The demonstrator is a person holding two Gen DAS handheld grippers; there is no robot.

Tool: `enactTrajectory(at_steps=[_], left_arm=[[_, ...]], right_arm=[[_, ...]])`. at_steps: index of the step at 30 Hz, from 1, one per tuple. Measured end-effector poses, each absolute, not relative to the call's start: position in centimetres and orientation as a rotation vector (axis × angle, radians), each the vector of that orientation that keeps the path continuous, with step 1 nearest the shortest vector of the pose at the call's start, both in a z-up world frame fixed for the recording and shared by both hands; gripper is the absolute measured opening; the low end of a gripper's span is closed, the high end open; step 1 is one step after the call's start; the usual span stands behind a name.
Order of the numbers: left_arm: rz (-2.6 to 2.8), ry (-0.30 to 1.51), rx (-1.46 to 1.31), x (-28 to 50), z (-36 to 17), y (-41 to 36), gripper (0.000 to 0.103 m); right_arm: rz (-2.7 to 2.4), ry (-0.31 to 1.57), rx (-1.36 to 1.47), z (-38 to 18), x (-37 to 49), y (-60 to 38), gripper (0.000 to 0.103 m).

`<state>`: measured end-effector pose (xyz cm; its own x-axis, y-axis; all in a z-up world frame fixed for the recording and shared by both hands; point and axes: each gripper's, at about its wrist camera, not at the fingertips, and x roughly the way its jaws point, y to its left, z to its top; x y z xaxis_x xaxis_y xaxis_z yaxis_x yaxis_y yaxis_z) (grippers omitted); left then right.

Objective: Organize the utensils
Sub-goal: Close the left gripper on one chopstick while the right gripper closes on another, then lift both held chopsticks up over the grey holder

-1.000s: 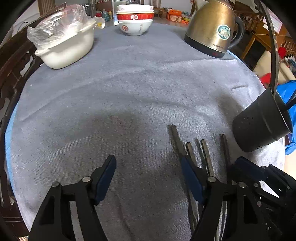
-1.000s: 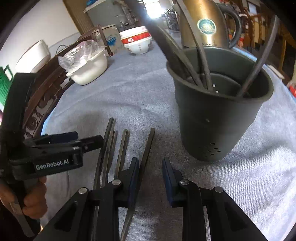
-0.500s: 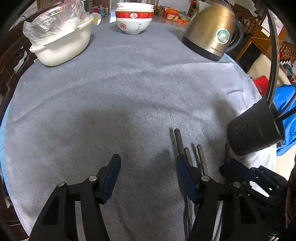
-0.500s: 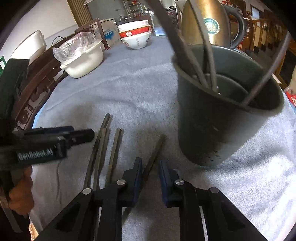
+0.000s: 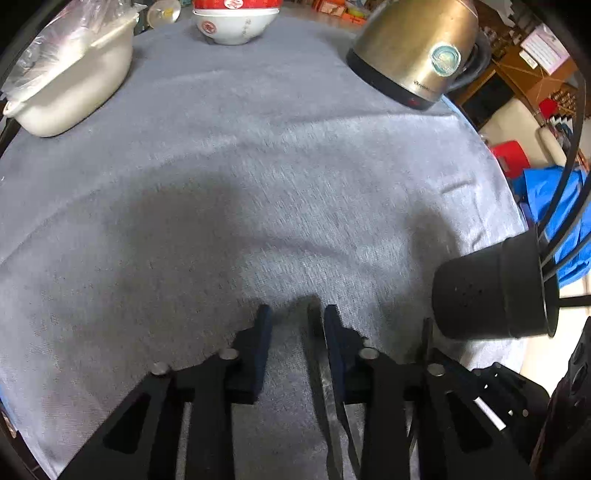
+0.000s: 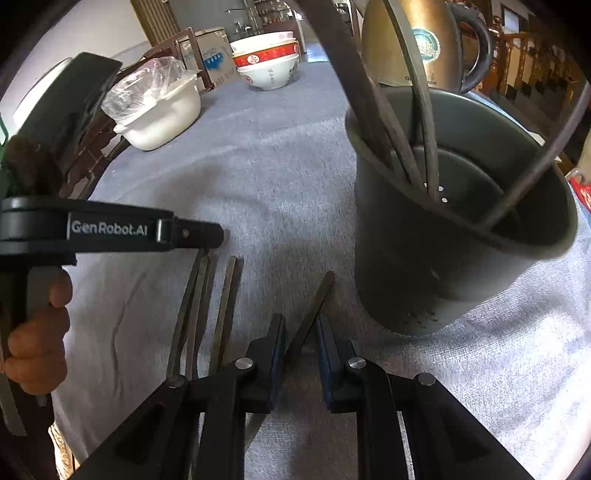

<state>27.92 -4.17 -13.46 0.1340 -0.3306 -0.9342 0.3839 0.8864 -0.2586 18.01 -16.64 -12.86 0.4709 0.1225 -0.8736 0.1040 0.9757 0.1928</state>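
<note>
Several dark metal utensils lie side by side on the grey cloth. My left gripper [image 5: 295, 314] has its jaws part closed around one utensil handle [image 5: 319, 369], with gaps still showing. My right gripper [image 6: 301, 325] has its jaws narrowly open around another utensil handle [image 6: 314, 310], which lies between the pads; I cannot tell if they touch it. Three more handles [image 6: 207, 295] lie to its left. The dark perforated utensil holder [image 6: 443, 258] stands just right of my right gripper, with several utensils in it; it also shows in the left wrist view [image 5: 491, 295].
A gold kettle [image 5: 417, 48] stands at the back right. Stacked red and white bowls [image 5: 234, 18] are at the back. A white dish [image 5: 74, 92] holding a plastic bag is at the back left. The table edge runs right of the holder.
My left gripper has narrowed its jaws a lot and shifted right over a utensil handle. My right gripper stayed around its handle, jaws about the same.
</note>
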Motion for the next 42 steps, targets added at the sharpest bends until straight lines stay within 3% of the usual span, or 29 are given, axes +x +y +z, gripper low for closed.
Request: enactTrajectory(at_steps=[1, 8, 17, 24, 28, 31, 35, 42], left_arm=[[-0.532, 1.358, 0.034, 28.0, -13.6, -4.2, 0.01], [-0.538, 1.331, -0.002, 27.1, -12.8, -3.2, 0.008], [-0.504, 1.173, -0.028, 24.0, -6.6, -0.5, 0.007], [-0.5, 1.075, -0.027, 21.2, -2.9, 1.4, 0.007], [-0.46, 1.099, -0.038, 22.0, -3.9, 2.5, 0.007], [-0.442, 1.171, -0.076, 23.9, -6.0, 3.2, 0.007], [-0.4, 1.267, -0.078, 26.5, -9.9, 3.7, 0.008], [-0.376, 1.352, -0.106, 27.8, -13.4, 4.7, 0.009]], right_arm=[[0.013, 1.085, 0.24, -12.9, 18.3, -16.6, 0.019], [0.04, 1.049, 0.295, -12.7, 18.0, -16.9, 0.007], [0.098, 0.917, 0.347, -9.3, 15.2, -18.1, 0.007], [0.112, 1.007, 0.425, -9.9, 14.7, -19.4, 0.009], [0.108, 1.073, 0.398, -10.7, 15.6, -19.0, 0.01], [0.101, 1.093, 0.362, -10.8, 16.6, -17.9, 0.016], [0.078, 1.125, 0.331, -11.5, 17.6, -16.9, 0.037], [0.033, 1.153, 0.24, -12.7, 18.8, -16.3, 0.037]])
